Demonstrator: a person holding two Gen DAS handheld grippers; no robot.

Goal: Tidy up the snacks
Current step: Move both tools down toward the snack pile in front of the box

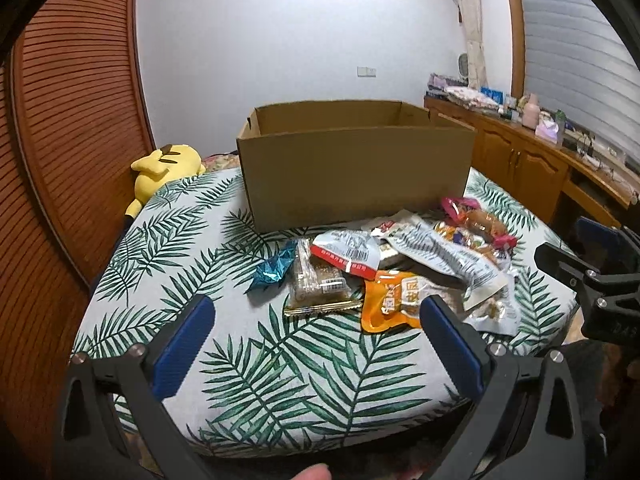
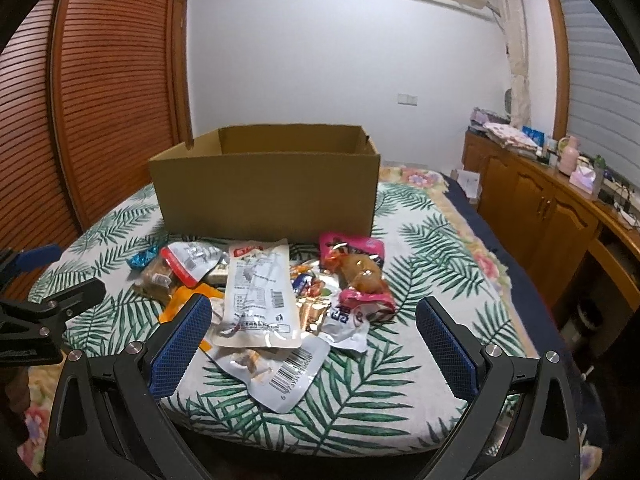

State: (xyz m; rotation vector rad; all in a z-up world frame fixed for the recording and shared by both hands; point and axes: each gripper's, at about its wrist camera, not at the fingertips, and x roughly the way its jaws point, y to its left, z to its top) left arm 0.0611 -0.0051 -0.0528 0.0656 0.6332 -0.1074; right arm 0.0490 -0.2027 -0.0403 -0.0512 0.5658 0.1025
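Observation:
An open cardboard box (image 1: 356, 164) stands on a leaf-print cushion (image 1: 256, 360); it also shows in the right wrist view (image 2: 264, 192). A pile of snack packets lies in front of it: a blue foil candy (image 1: 272, 268), a brown bar pack (image 1: 316, 284), an orange pack (image 1: 396, 300), a long silver pack (image 2: 260, 292), a pink pack (image 2: 360, 272). My left gripper (image 1: 316, 344) is open and empty, short of the pile. My right gripper (image 2: 316, 344) is open and empty, its jaws either side of the pile's near edge.
A yellow plush toy (image 1: 164, 168) lies left of the box. Slatted wooden doors (image 1: 68, 140) stand at the left. A wooden cabinet (image 2: 552, 208) with bottles and clutter runs along the right. The cushion's front edge drops off near me.

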